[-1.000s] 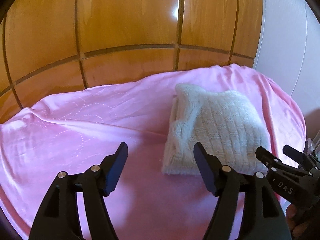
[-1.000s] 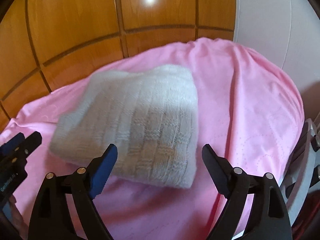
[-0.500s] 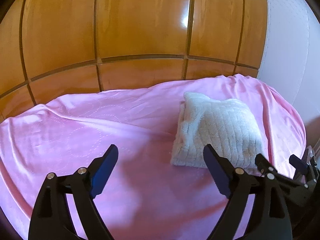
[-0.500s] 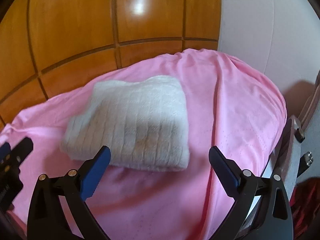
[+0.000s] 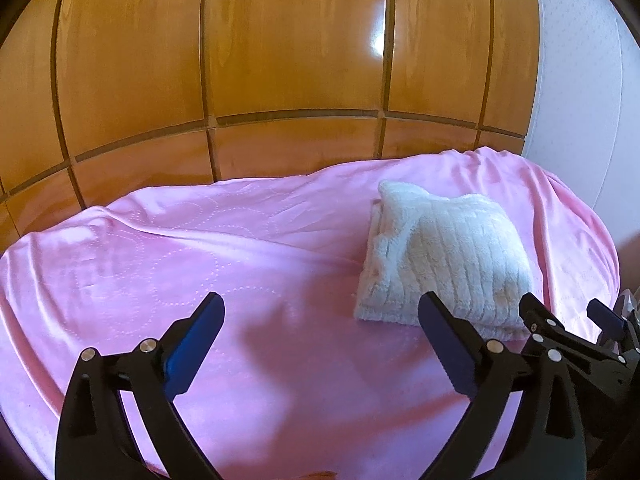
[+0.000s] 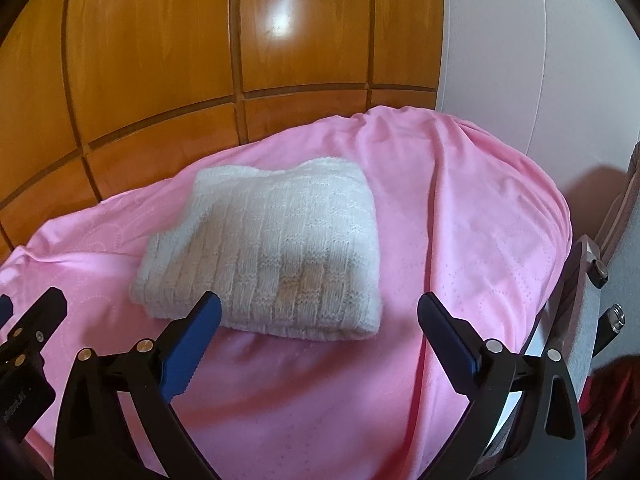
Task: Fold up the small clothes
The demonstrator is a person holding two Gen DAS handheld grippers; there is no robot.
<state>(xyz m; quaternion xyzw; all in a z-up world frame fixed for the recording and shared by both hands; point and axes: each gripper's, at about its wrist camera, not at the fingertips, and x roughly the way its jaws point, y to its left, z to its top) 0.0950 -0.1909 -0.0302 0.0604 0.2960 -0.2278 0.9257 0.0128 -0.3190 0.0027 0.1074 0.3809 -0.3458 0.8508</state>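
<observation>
my left hand-held gripper (image 5: 320, 340) jaws opening, right hand-held gripper (image 6: 320, 334) wide, both empty; white knit (image 6: 268, 248) folded on pink blanket (image 5: 200, 264); risk: stray jaw snags knit, undoes fold

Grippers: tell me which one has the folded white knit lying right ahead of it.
The right gripper: the white knit lies just beyond its open fingers. The left gripper, jaws opening, faces bare pink blanket.

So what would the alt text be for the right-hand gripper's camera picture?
A folded white knitted garment lies on a pink blanket, just beyond the right gripper, whose two fingers stand wide apart and hold nothing. Glossy wooden panels rise behind.
</observation>
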